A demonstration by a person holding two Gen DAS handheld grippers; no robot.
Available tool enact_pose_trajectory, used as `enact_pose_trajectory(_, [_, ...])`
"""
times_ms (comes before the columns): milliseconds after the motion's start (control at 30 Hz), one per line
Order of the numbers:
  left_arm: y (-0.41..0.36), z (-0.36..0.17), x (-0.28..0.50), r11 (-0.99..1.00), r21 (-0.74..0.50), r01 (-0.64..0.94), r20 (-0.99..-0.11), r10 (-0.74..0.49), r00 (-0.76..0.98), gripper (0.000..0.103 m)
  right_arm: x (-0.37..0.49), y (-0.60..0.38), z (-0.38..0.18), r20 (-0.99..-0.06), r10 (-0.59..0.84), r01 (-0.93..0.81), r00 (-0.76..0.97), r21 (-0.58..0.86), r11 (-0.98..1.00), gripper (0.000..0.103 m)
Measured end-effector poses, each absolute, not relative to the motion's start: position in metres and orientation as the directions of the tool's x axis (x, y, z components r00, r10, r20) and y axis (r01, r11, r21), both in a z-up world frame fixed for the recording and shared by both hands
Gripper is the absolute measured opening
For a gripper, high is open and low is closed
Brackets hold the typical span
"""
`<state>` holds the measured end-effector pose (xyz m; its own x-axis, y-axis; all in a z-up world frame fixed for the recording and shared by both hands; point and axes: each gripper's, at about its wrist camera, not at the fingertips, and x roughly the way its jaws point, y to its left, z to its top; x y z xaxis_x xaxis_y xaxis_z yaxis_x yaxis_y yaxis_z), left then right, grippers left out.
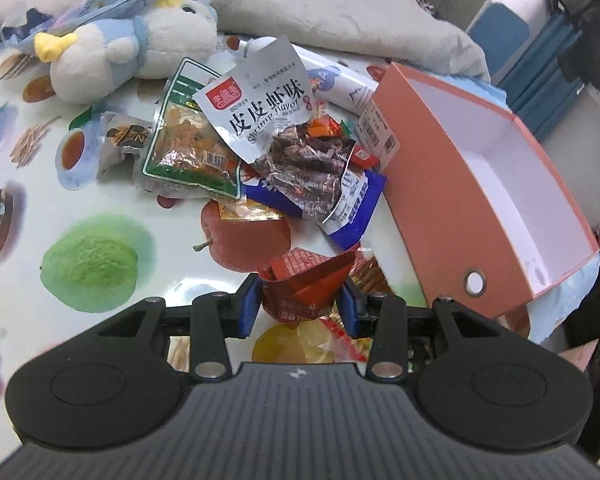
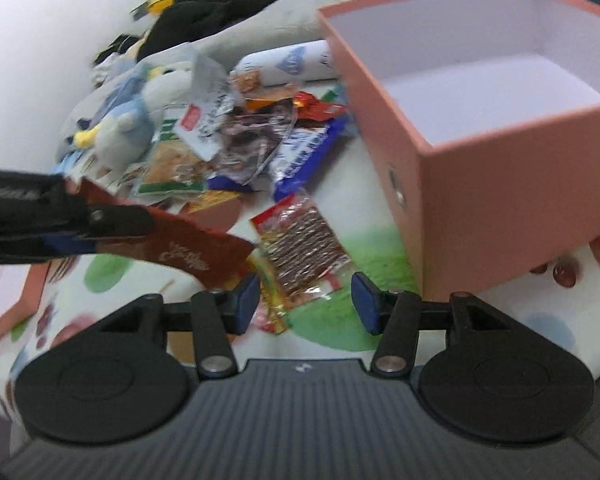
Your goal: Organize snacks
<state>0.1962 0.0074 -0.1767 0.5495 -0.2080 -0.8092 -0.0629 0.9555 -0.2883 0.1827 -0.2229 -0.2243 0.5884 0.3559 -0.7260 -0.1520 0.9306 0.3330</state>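
My left gripper [image 1: 300,304] is shut on a red snack packet [image 1: 304,284] and holds it above the fruit-print tablecloth; the same packet [image 2: 188,248] shows in the right wrist view, held by the left gripper's fingers [image 2: 116,220]. A pile of snack packets [image 1: 260,148] lies ahead, with a silver shrimp-flavour bag [image 1: 260,108] on top. An open orange box [image 1: 452,184] with a white inside stands to the right. My right gripper [image 2: 306,300] is open and empty, over a clear packet of brown sticks [image 2: 304,256] beside the orange box [image 2: 480,200].
A blue-and-white plush toy [image 1: 124,52] lies behind the pile, with a grey blanket [image 1: 320,8] beyond. A white tube [image 1: 340,80] lies at the back of the pile. Another orange box edge [image 2: 16,296] shows at the left.
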Motion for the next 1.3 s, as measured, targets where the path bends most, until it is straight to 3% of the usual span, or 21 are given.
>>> enact_pose_trajectory(300, [-0.002, -0.205, 0.193, 0.961, -0.273, -0.052, -0.860, -0.219, 0.461, 0.041, 0.185, -0.238, -0.240, -0.690, 0.350, -0.037, 0.634, 0.425, 0.905, 0.052])
enact_pose_trajectory(667, [0.004, -0.217, 0.188, 0.958, -0.272, -0.088, -0.870, -0.206, 0.447, 0.038, 0.193, -0.238, -0.245, -0.655, 0.495, -0.015, 0.571, 0.595, 0.804, 0.051])
enact_pose_trajectory(800, [0.015, -0.216, 0.183, 0.950, -0.287, -0.125, -0.861, -0.199, 0.467, 0.038, 0.181, -0.218, -0.231, -0.696, 0.415, -0.161, 0.586, 0.402, 0.901, 0.050])
enact_pose_trajectory(1000, [0.032, -0.215, 0.175, 0.932, -0.317, -0.177, -0.848, -0.196, 0.492, 0.038, 0.172, -0.194, -0.221, -0.684, 0.390, -0.401, 0.616, 0.153, 0.903, 0.049])
enact_pose_trajectory(1167, [0.038, -0.215, 0.170, 0.921, -0.337, -0.196, -0.839, -0.200, 0.506, 0.038, 0.178, -0.173, -0.221, -0.694, 0.397, -0.529, 0.600, 0.028, 0.848, 0.040])
enact_pose_trajectory(1233, [0.039, -0.215, 0.168, 0.917, -0.344, -0.201, -0.837, -0.202, 0.509, 0.038, 0.179, -0.164, -0.228, -0.726, 0.369, -0.568, 0.580, -0.036, 0.822, 0.029])
enact_pose_trajectory(1300, [0.038, -0.215, 0.167, 0.915, -0.349, -0.202, -0.834, -0.204, 0.513, 0.038, 0.176, -0.160, -0.231, -0.737, 0.350, -0.591, 0.579, -0.083, 0.802, 0.026])
